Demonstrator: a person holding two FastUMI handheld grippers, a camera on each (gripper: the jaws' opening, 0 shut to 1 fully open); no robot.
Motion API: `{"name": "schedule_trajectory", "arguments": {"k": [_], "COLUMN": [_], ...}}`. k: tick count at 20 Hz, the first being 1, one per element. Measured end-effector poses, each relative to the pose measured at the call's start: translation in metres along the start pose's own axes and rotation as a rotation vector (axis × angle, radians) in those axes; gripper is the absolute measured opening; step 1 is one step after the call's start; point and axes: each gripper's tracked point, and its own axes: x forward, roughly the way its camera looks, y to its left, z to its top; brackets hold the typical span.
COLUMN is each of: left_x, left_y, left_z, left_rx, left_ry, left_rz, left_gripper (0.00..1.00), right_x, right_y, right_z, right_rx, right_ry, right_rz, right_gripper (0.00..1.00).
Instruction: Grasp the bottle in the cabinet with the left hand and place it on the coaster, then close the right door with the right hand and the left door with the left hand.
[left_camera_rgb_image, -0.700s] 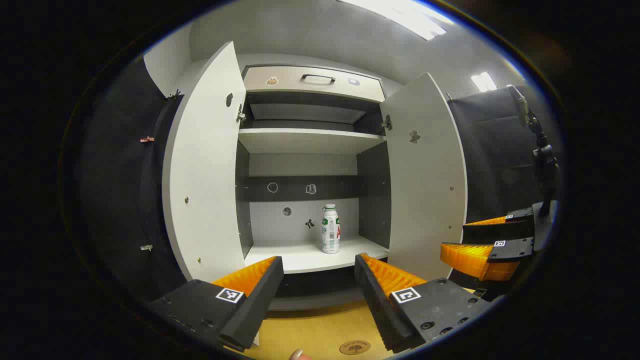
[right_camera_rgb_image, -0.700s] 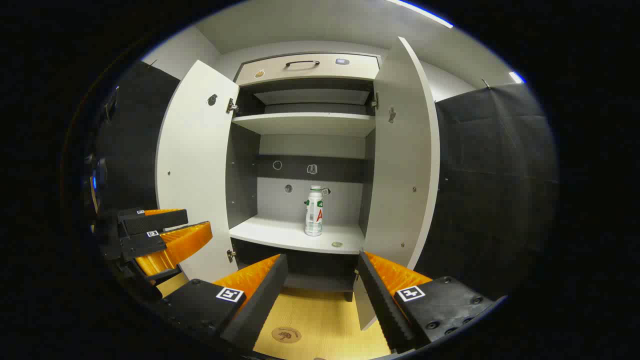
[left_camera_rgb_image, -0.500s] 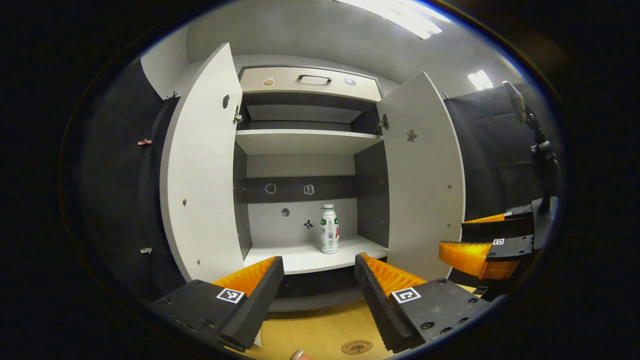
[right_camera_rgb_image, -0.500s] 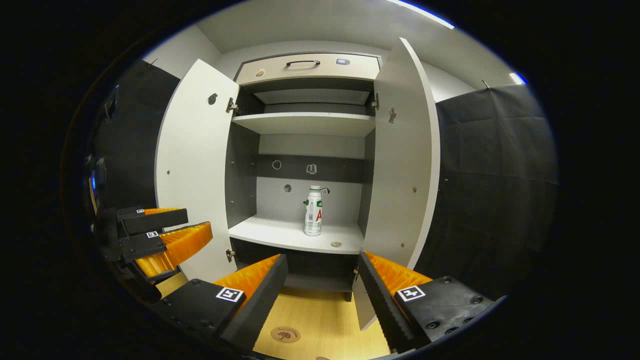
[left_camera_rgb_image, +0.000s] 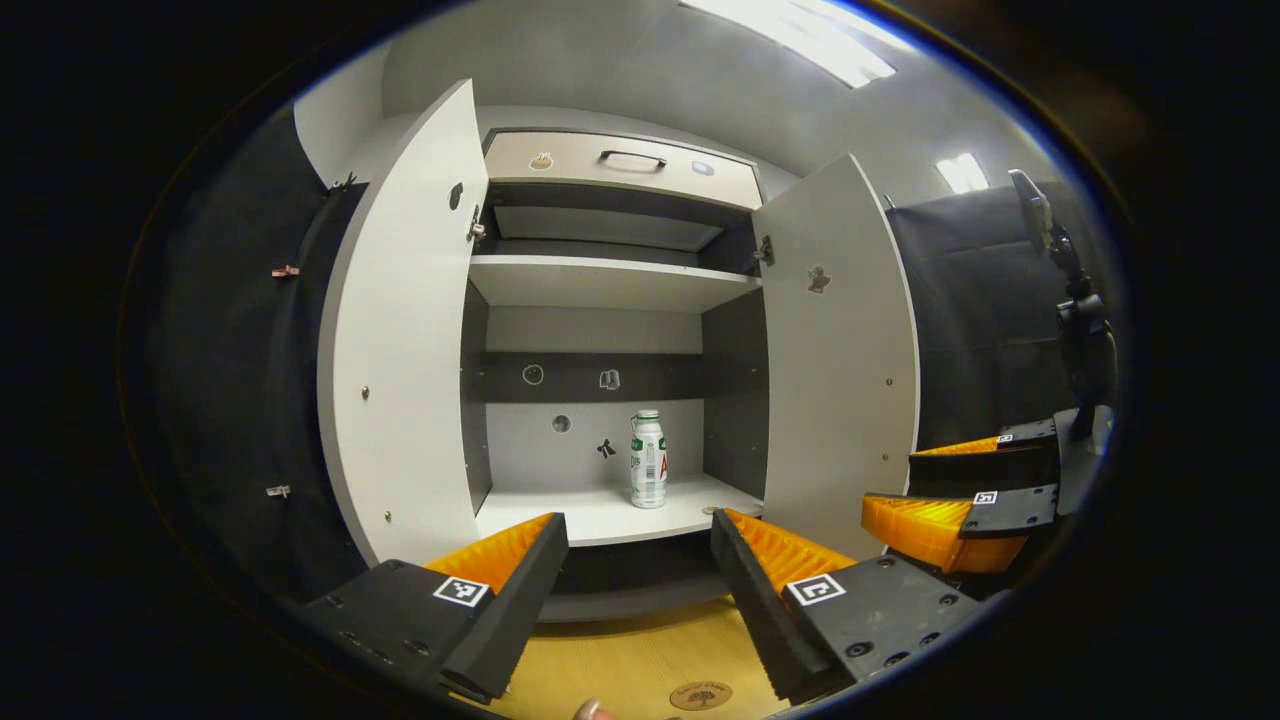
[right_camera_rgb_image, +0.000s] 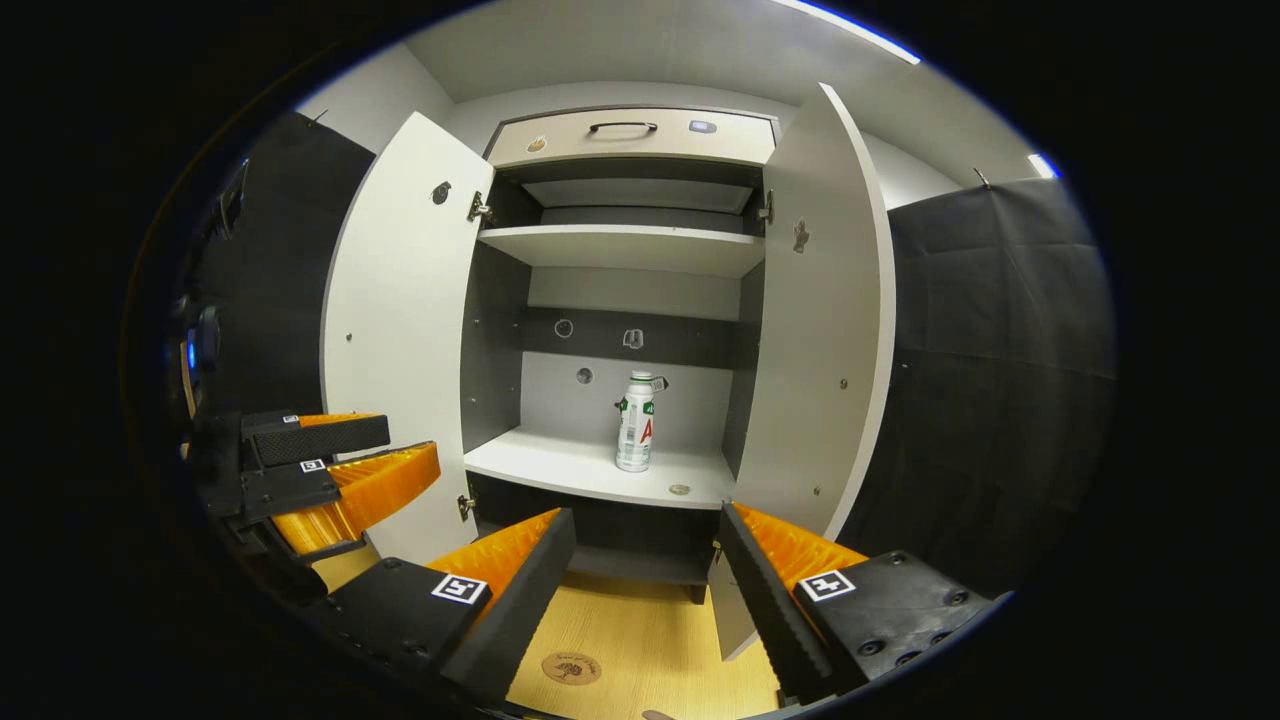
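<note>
Left gripper view has the left tool (left_camera_rgb_image: 638, 530) spread wide with nothing between its fingers, hovering over the wooden worktop (left_camera_rgb_image: 620, 665) out in front of the cabinet (left_camera_rgb_image: 610, 290). Both doors hang open, left door (left_camera_rgb_image: 400, 330) and right door (left_camera_rgb_image: 840, 350). The bottle (left_camera_rgb_image: 648, 459) stands upright on the lower shelf (left_camera_rgb_image: 590, 512), a bit right of centre and well apart from both tools. Round coaster (left_camera_rgb_image: 700, 695) lies flat on the worktop right at the bottom edge, just below the tool's right finger. Off to the right you can see the right tool (left_camera_rgb_image: 945, 490), jaws apart and holding nothing too.

Right gripper view: right tool (right_camera_rgb_image: 645, 540) also wide open, aimed at the same bottle (right_camera_rgb_image: 634, 421), with the coaster (right_camera_rgb_image: 571, 667) between its fingers on the worktop and the left tool (right_camera_rgb_image: 345, 455) over at the left.
</note>
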Motion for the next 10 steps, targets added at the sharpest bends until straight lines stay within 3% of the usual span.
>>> {"name": "schedule_trajectory", "arguments": {"k": [10], "left_x": [-0.0031], "left_y": [0.0067], "left_z": [-0.0028], "left_rx": [0.008], "left_ry": [-0.002], "left_rz": [-0.024], "left_gripper": [0.94], "right_x": [0.0003], "right_y": [0.0079], "right_z": [0.0004], "right_rx": [-0.010], "right_ry": [-0.001], "right_rz": [-0.017], "right_gripper": [0.98]}}
